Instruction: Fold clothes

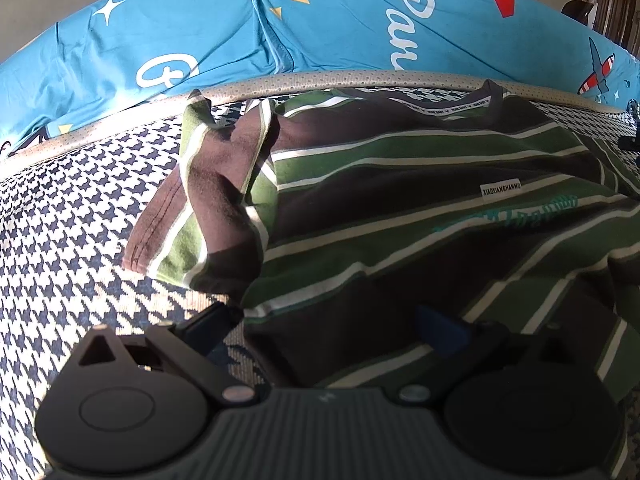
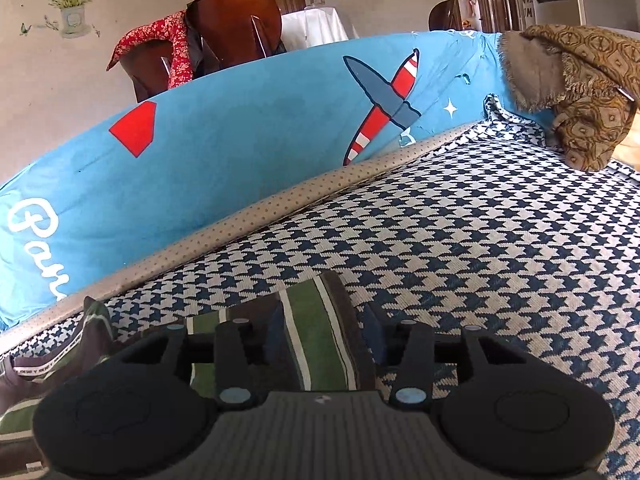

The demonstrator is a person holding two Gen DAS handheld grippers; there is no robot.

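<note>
Nearest your left claw (image 1: 336,320) is the side edge of the striped shirt (image 1: 420,184), which lies spread on the houndstooth cover (image 1: 60,220) with its collar toward the blue printed cushion (image 1: 160,32). The claw's fingers stand wide apart, one on bare cover just outside the cloth, the other over the stripes, and they grip nothing yet. Bring them together on the edge itself so you catch both layers, not only the top one.

Your right claw (image 2: 320,340) straddles a raised band of the same shirt; its fingers sit narrow beside the fabric, but whether they actually pinch it I cannot tell. Confirm that hold first.

The near sleeve (image 1: 200,200) is bunched and twisted. Lay it flat onto the body first, then lift both sides level and together, so the fold line probably comes out straight.
</note>
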